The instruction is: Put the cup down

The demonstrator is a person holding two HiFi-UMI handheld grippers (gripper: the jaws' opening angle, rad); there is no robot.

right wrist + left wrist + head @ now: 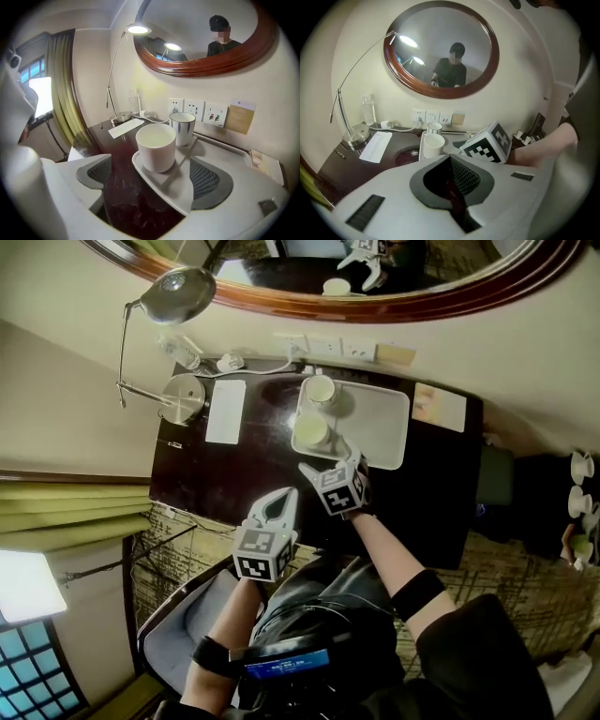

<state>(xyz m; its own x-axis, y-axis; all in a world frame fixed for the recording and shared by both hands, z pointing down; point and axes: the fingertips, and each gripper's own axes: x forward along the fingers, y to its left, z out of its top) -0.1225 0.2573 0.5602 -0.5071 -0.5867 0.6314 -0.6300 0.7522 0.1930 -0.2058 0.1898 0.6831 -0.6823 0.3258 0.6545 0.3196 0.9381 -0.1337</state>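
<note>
R gripper [151, 177] released: jaws wide apart, mesh pads clear of the plain white cylindrical cup [156, 147]. Cup stands upright on corner of smooth grey rounded tray [216, 152], beside blue-striped cup [182, 127]. L gripper [452, 178] clenched, empty, near edge of glossy dark desk [225, 474].

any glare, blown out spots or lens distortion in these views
Head view: the light panel at lower left is blown out and the dark desk carries a sheen. Left gripper view: heavy fisheye, black corners. Right gripper view: fisheye too, the lamp flares, the white cup is sharp with a soft shadow on the tray.
</note>
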